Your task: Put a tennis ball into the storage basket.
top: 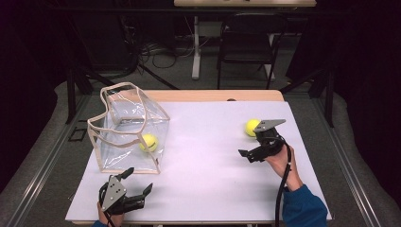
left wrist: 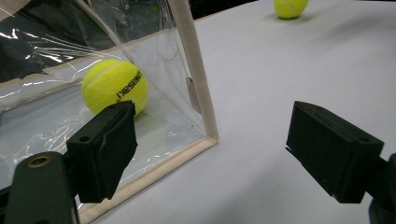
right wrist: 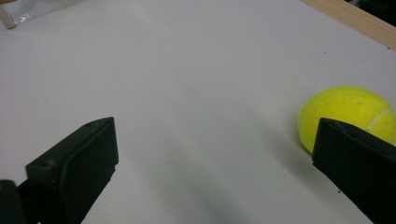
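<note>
The step in hand is judged to be the pickup of the loose yellow-green felt tennis ball [top: 252, 127], which lies on the white tabletop [top: 208, 142] just beside the right gripper [top: 259, 144], toward the far right edge. The jaws of that gripper are spread wide and hold nothing; in the right gripper view the ball [right wrist: 345, 116] sits off to one side, partly behind one jaw rather than between the two. The gripper would best be swung so that the ball is centred in the gap, then lowered until the pads bracket the ball's widest part before closing; a glancing touch is likely to send a round ball rolling on the smooth surface.

The left gripper [top: 127, 187] is held at the near left with its jaws wide and empty, near the corner of the clear plastic bag with beige fabric trim and handles [top: 118, 142]. A second fuzzy yellow tennis ball [left wrist: 115, 87], printed with dark lettering, rests inside it. The bag's walls are thin, glossy and creased, and it stands open-topped.
</note>
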Demonstrator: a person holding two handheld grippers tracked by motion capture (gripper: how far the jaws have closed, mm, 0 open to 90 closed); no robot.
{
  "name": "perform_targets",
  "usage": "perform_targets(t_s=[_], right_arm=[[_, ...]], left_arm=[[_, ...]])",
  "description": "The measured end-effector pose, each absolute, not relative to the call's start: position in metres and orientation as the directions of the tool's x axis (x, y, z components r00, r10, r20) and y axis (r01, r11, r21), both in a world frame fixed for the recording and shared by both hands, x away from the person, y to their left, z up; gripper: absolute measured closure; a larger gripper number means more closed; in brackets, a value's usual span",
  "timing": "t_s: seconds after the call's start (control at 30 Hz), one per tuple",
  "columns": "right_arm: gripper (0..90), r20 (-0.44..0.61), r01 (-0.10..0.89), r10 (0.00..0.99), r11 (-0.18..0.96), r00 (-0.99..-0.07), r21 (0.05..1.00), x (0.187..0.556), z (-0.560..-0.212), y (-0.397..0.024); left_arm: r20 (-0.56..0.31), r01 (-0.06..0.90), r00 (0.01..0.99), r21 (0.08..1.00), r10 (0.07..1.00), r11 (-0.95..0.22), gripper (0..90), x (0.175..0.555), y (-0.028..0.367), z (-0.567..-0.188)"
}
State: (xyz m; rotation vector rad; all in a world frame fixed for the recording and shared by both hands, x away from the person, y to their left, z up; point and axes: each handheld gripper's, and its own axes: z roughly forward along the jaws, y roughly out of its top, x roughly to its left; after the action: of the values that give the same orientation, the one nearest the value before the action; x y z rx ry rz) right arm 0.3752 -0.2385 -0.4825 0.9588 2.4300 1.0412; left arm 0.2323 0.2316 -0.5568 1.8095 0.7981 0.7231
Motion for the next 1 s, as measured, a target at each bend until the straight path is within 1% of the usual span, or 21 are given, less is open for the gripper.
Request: perform_targets(t_s=[0.57,0.83,1.0], right_arm=[[0.0,-0.034,0.491,0.749,0.467,-0.661,0.735,0.385,-0.481,-0.253],[0.0,-0.014,0.517,0.773,0.438,-0.635,0.736,0.395,-0.483,-0.262],[0.0,-0.024,0.540,0.789,0.442,-0.614,0.717,0.405,-0.485,-0.265]], left_arm=[[0.121,0.200,0.607,0.934,0.786,-0.297,16.2,0.233,0.231,-0.557],[0.124,0.198,0.603,0.933,0.788,-0.299,16.2,0.233,0.231,-0.557],[0.120,0.199,0.603,0.934,0.788,-0.295,16.2,0.233,0.231,-0.557]])
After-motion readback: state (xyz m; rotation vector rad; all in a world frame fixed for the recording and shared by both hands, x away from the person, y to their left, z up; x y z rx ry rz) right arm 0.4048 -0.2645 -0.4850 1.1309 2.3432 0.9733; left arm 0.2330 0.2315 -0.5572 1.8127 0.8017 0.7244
